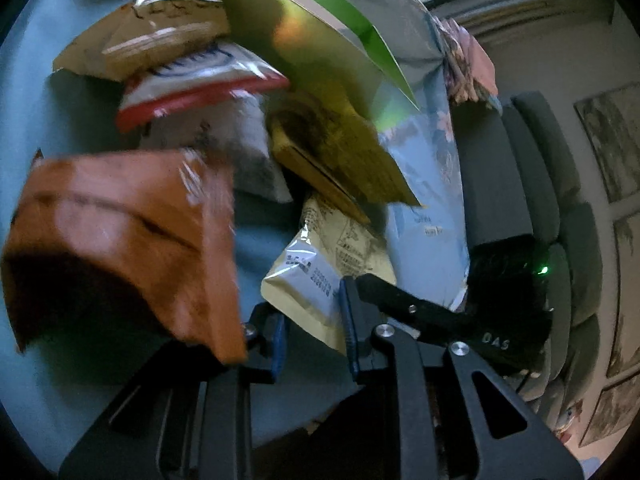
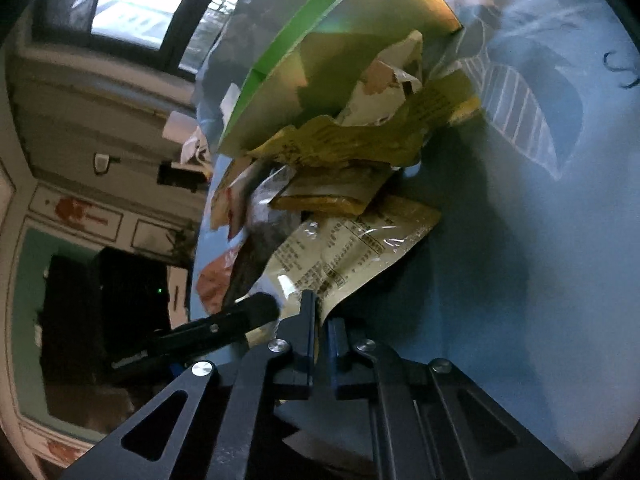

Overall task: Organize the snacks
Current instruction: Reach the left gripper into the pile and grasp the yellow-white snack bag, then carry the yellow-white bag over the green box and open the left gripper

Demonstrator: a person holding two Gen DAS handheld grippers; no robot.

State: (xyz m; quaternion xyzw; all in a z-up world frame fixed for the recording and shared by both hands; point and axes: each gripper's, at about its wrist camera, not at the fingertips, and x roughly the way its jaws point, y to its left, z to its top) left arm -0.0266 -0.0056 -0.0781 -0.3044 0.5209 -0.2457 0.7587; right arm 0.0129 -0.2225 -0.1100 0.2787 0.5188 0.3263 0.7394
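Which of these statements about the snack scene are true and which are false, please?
1. The right gripper has its jaws closed on the pale printed packet. True.
2. The orange packet sits inside the green box. False: it is outside the box, near the left gripper.
3. The snacks are above a blue cloth. True.
4. The left gripper's jaws are shut tight. False: they stand apart, with the pale printed packet's corner between them.

Orange packet point(image 1: 120, 240), green-edged box point(image 1: 320, 40)
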